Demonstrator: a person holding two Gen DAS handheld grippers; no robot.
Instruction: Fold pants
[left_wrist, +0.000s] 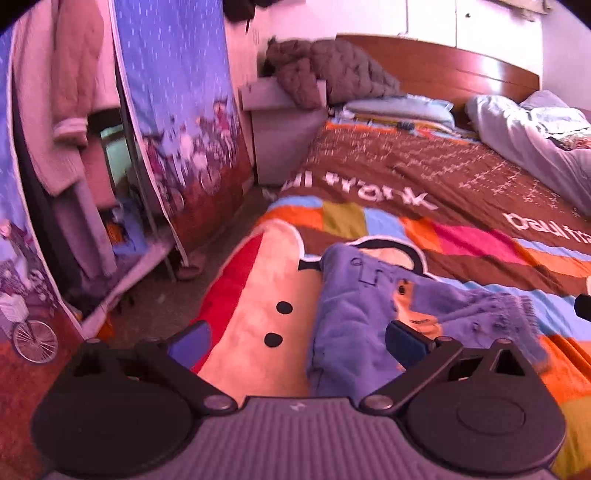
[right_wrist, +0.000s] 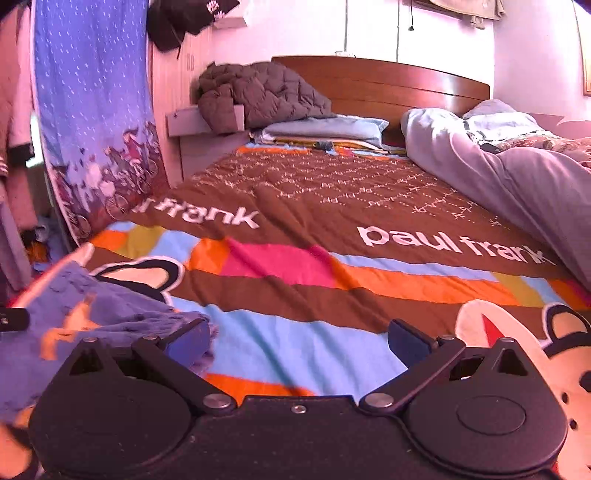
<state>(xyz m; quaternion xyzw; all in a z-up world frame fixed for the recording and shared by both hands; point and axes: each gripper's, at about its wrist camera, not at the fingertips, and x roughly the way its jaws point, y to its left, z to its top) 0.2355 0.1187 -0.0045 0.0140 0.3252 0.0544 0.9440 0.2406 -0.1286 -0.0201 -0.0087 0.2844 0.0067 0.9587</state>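
Observation:
The blue jeans (left_wrist: 354, 310) lie bunched in a folded heap on the colourful bedspread (left_wrist: 461, 177) near the bed's left front edge, with a frayed hem (left_wrist: 517, 310) toward the right. My left gripper (left_wrist: 295, 341) is open just above the heap, its right finger (left_wrist: 404, 341) over the denim, holding nothing. In the right wrist view the jeans (right_wrist: 96, 314) lie at the lower left. My right gripper (right_wrist: 297, 339) is open and empty over the bedspread (right_wrist: 295, 258), its left finger (right_wrist: 188, 339) at the frayed hem's edge.
A wooden headboard (right_wrist: 388, 85), pillows (right_wrist: 332, 127) and a grey duvet (right_wrist: 498, 173) lie at the bed's far end. A dark quilted jacket (right_wrist: 258, 92) sits on the nightstand. A fabric wardrobe (left_wrist: 177, 110) with hanging clothes stands on the left beside a narrow floor strip (left_wrist: 177, 295).

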